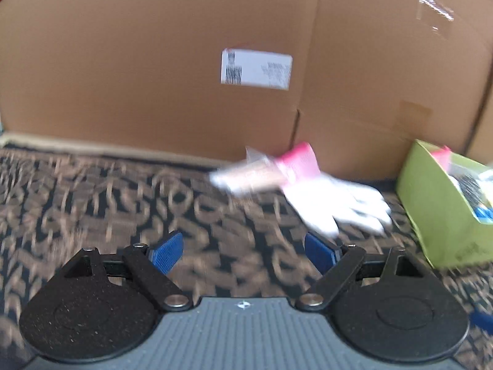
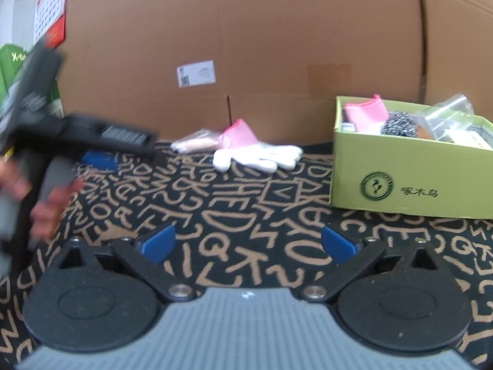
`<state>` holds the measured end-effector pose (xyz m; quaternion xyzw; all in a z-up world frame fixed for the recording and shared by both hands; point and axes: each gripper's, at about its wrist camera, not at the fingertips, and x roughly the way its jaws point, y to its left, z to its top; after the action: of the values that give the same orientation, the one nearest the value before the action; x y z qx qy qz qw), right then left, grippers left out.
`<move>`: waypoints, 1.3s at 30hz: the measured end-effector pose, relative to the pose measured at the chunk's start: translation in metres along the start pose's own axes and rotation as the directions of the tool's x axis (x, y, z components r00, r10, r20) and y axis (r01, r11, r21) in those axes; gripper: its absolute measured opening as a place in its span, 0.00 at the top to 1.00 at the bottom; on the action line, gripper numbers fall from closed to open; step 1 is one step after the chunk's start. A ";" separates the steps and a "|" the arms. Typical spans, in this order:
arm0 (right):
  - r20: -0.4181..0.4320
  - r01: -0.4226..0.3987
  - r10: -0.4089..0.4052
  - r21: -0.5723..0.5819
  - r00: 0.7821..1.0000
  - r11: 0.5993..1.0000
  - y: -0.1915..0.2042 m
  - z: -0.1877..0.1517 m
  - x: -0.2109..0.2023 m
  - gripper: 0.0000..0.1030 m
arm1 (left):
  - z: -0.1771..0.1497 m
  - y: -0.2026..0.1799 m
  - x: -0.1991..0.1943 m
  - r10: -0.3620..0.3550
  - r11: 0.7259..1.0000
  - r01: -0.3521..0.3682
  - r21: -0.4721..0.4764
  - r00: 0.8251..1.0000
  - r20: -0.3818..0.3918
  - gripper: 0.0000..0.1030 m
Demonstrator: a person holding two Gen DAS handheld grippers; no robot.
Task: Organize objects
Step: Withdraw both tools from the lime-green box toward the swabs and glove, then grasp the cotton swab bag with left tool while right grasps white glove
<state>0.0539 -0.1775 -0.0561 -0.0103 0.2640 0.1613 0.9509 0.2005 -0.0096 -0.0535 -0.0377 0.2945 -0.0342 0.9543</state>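
Observation:
A white glove (image 1: 339, 203) with a pink cuff lies on the patterned cloth, ahead and to the right of my open left gripper (image 1: 243, 254); this view is blurred. A clear packet (image 1: 246, 175) lies against the cuff. In the right wrist view the glove (image 2: 262, 154) and packet (image 2: 194, 145) lie at the foot of the cardboard. My right gripper (image 2: 248, 243) stands open over the cloth with nothing between its fingers. To the right, an open green box (image 2: 400, 169) holds a pink cloth (image 2: 365, 114), a steel scourer (image 2: 399, 125) and clear plastic (image 2: 450, 114).
A tall cardboard wall (image 2: 277, 46) closes the back. The green box (image 1: 437, 212) shows at the right edge of the left wrist view. A hand (image 2: 46, 206) holds the blurred left tool at the left of the right wrist view. A red calendar (image 2: 50, 9) hangs behind it.

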 end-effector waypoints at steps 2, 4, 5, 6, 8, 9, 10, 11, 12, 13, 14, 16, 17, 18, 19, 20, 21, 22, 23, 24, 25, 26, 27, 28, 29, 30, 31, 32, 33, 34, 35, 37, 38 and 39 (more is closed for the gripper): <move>-0.009 0.007 -0.008 -0.003 1.000 1.000 0.001 0.000 0.001 0.00 | 0.015 0.002 0.023 -0.017 0.999 0.016 0.035 1.000 0.011 0.13; -0.018 0.011 -0.011 -0.002 1.000 1.000 0.001 0.000 0.003 0.00 | 0.028 0.004 0.046 -0.036 0.997 0.036 0.065 0.999 -0.002 0.13; -0.027 0.010 -0.010 -0.001 1.000 1.000 0.001 0.000 0.003 0.00 | 0.033 0.005 0.056 -0.026 0.997 0.027 0.072 1.000 -0.004 0.13; -0.034 0.011 -0.011 -0.001 0.999 1.000 0.000 0.000 0.005 0.00 | 0.037 0.006 0.064 -0.030 0.996 0.030 0.083 1.000 0.001 0.13; -0.045 0.013 -0.013 -0.009 0.999 1.000 0.001 0.001 0.009 0.00 | 0.044 0.010 0.078 -0.044 0.994 0.044 0.102 0.999 0.000 0.13; -0.050 0.009 -0.010 -0.018 0.999 1.000 0.001 0.002 0.011 0.00 | 0.047 0.012 0.083 -0.059 0.992 0.059 0.111 0.998 -0.006 0.13; -0.051 0.003 -0.004 -0.029 0.999 1.000 0.003 0.004 0.014 0.00 | 0.049 0.013 0.089 -0.072 0.991 0.073 0.116 0.997 -0.015 0.13; -0.049 -0.004 0.002 -0.040 0.999 0.999 0.005 0.007 0.018 0.00 | 0.051 0.015 0.094 -0.080 0.989 0.083 0.119 0.996 -0.026 0.13; -0.046 -0.013 0.010 -0.056 0.999 0.998 0.008 0.010 0.022 0.00 | 0.051 0.015 0.099 -0.091 0.987 0.095 0.126 0.995 -0.044 0.14; -0.038 -0.025 0.022 -0.081 0.999 0.996 0.011 0.014 0.029 0.00 | 0.051 0.016 0.103 -0.104 0.984 0.112 0.136 0.993 -0.064 0.25; -0.031 -0.033 0.030 -0.109 0.999 0.994 0.014 0.018 0.035 0.00 | 0.050 0.015 0.107 -0.125 0.979 0.139 0.152 0.988 -0.095 0.42; -0.040 -0.035 0.028 -0.168 0.999 0.985 0.021 0.029 0.055 0.00 | 0.045 0.013 0.104 -0.127 0.972 0.145 0.187 0.986 -0.107 0.64; -0.035 -0.036 0.030 -0.193 0.999 0.981 0.024 0.036 0.064 0.00 | 0.043 0.010 0.099 -0.123 0.967 0.146 0.208 0.986 -0.116 0.68; -0.033 -0.042 0.035 -0.214 0.999 0.976 0.027 0.043 0.075 0.00 | 0.041 0.008 0.094 -0.126 0.964 0.151 0.217 0.984 -0.125 0.70; -0.035 -0.048 0.041 -0.234 0.999 0.971 0.028 0.051 0.088 0.00 | 0.040 0.007 0.089 -0.135 0.963 0.164 0.216 0.981 -0.140 0.72; -0.041 -0.045 0.036 -0.244 0.999 0.969 0.028 0.058 0.102 0.00 | 0.039 0.007 0.085 -0.145 0.961 0.176 0.212 0.977 -0.153 0.73; -0.048 -0.036 0.025 -0.244 0.999 0.969 0.027 0.065 0.116 0.00 | 0.038 0.007 0.081 -0.156 0.961 0.188 0.204 0.974 -0.163 0.73; -0.061 -0.030 0.016 -0.241 0.998 0.970 0.024 0.072 0.133 0.00 | 0.037 0.007 0.078 -0.166 0.959 0.198 0.200 0.972 -0.168 0.73; -0.075 -0.023 0.006 -0.234 0.997 0.972 0.021 0.078 0.148 0.00 | 0.035 0.007 0.076 -0.171 0.958 0.204 0.200 0.971 -0.169 0.73; -0.092 -0.011 -0.009 -0.220 0.996 0.975 0.017 0.081 0.161 0.00 | 0.033 0.006 0.074 -0.171 0.957 0.204 0.208 0.971 -0.167 0.73; -0.120 -0.001 -0.023 -0.197 0.992 0.980 0.011 0.085 0.174 0.00 | 0.032 0.006 0.073 -0.168 0.955 0.201 0.217 0.972 -0.163 0.73; -0.147 -0.001 -0.024 -0.171 0.989 0.985 0.005 0.088 0.184 0.00 | 0.030 0.007 0.071 -0.167 0.954 0.200 0.223 0.973 -0.158 0.73; -0.155 -0.005 -0.018 -0.147 0.988 0.989 0.000 0.089 0.191 0.00 | 0.030 0.008 0.072 -0.168 0.953 0.200 0.226 0.973 -0.156 0.73; -0.158 -0.012 -0.007 -0.119 0.987 0.993 -0.005 0.090 0.195 0.01 | 0.029 0.008 0.072 -0.168 0.953 0.201 0.227 0.974 -0.155 0.73; -0.164 -0.017 0.002 -0.091 0.986 0.996 -0.009 0.090 0.196 0.09 | 0.031 0.009 0.073 -0.169 0.953 0.201 0.225 0.973 -0.155 0.73; -0.156 -0.020 0.010 -0.060 0.988 0.998 -0.013 0.091 0.195 0.23 | 0.031 0.010 0.073 -0.169 0.954 0.201 0.221 0.973 -0.156 0.73; -0.148 0.000 -0.007 -0.054 0.989 0.999 -0.014 0.091 0.191 0.33 | 0.031 0.010 0.073 -0.169 0.955 0.201 0.217 0.973 -0.157 0.73; -0.145 0.010 -0.019 -0.059 0.989 0.998 -0.015 0.092 0.189 0.55 | 0.031 0.007 0.073 -0.167 0.956 0.199 0.215 0.973 -0.157 0.73; -0.150 0.005 -0.014 -0.057 0.989 0.998 -0.017 0.093 0.187 0.68 | 0.030 0.006 0.073 -0.165 0.957 0.197 0.214 0.974 -0.158 0.73; -0.153 -0.002 -0.006 -0.052 0.988 0.999 -0.018 0.093 0.184 0.73 | 0.031 0.007 0.070 -0.161 0.958 0.193 0.211 0.974 -0.159 0.73; -0.155 -0.007 -0.002 -0.056 0.988 0.998 -0.019 0.092 0.179 0.84 | 0.030 0.005 0.069 -0.158 0.960 0.190 0.207 0.974 -0.161 0.73; -0.142 -0.030 0.020 -0.066 0.990 0.997 -0.018 0.088 0.165 0.85 | 0.028 0.004 0.066 -0.157 0.962 0.189 0.196 0.973 -0.168 0.73; -0.135 -0.047 0.037 -0.072 0.990 0.996 -0.016 0.085 0.154 0.87 | 0.027 0.004 0.063 -0.162 0.963 0.194 0.187 0.972 -0.173 0.73; -0.129 -0.063 0.052 -0.078 0.990 0.995 -0.015 0.081 0.144 0.87 | 0.024 0.003 0.057 -0.172 0.963 0.203 0.176 0.969 -0.179 0.73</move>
<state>0.2153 -0.1397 -0.0598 -0.0521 0.3172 0.1983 0.9259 0.2613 -0.0105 -0.0663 0.0302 0.3617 -0.1560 0.9187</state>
